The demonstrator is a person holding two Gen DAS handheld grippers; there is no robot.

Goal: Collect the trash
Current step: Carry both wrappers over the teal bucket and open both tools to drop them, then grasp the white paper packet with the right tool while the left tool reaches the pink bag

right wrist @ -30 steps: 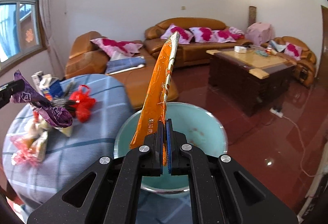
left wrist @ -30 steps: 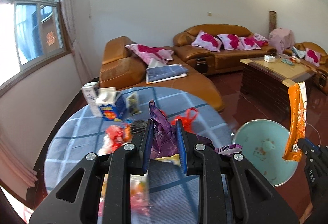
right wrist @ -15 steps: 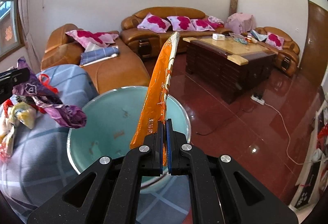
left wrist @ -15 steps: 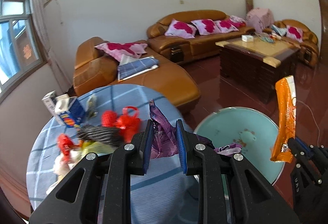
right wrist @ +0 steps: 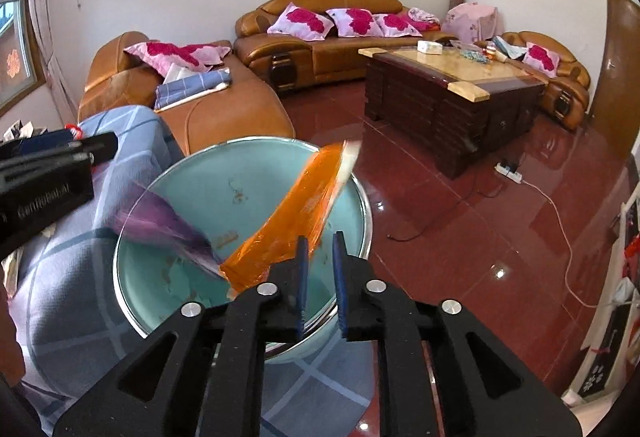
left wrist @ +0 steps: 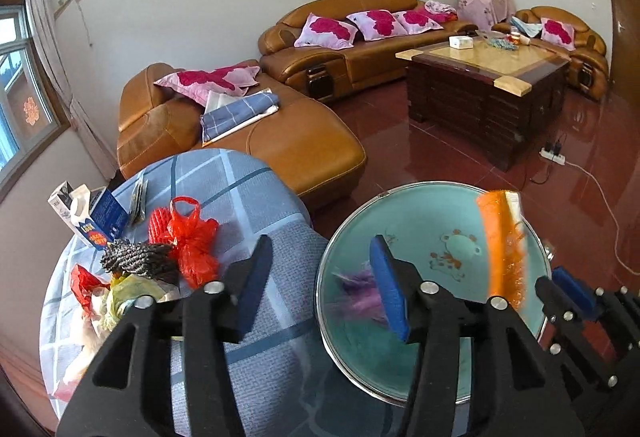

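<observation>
Purple wrapper (right wrist: 168, 229), blurred, loose over the teal basin (right wrist: 192, 173), clear of the left gripper (left wrist: 320, 277), jaws opening. Orange wrapper (right wrist: 288, 225) tilts across the basin, beside the right gripper (right wrist: 320, 277), jaws opening, nothing between. More litter on the checked table (left wrist: 240, 181).

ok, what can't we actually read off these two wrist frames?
- Purple wrapper: motion-blurred in both views; landed or falling, can't tell.
- Orange wrapper: whether it touches the right gripper finger, unclear.
- Basin bottom: near part hidden by the grippers.
- Trash pile on table: lower part hidden by the left gripper.
</observation>
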